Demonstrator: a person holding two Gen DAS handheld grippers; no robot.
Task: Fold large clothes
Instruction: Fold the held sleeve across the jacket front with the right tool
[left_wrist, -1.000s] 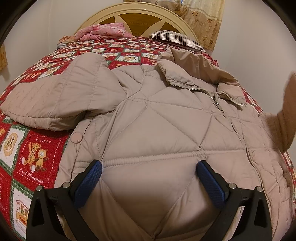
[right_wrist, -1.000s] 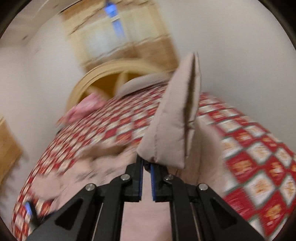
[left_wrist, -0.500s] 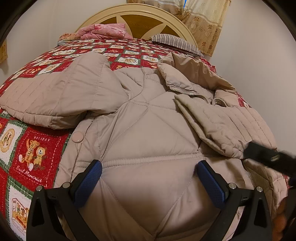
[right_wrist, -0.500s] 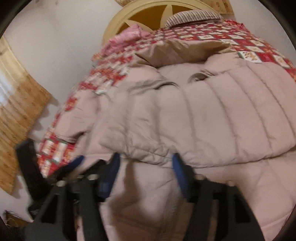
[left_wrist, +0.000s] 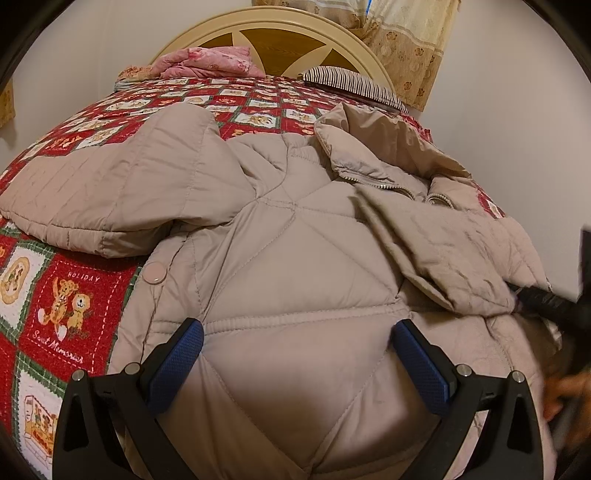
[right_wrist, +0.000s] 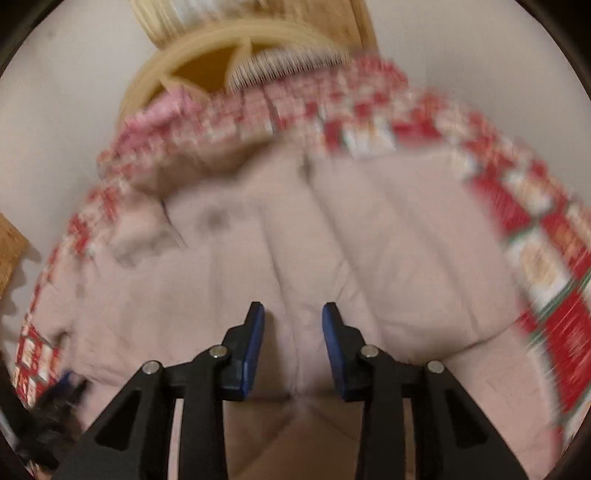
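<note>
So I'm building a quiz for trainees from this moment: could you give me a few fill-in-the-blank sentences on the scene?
1. The beige jacket lies on a quilt that is mostly ____ with bear pictures.
2. The left gripper stands ____, its pads apart over the jacket.
3. The pillow by the headboard has a ____ pattern.
4. The right sleeve lies folded across the jacket's ____.

Missing words: red; open; striped; front
</note>
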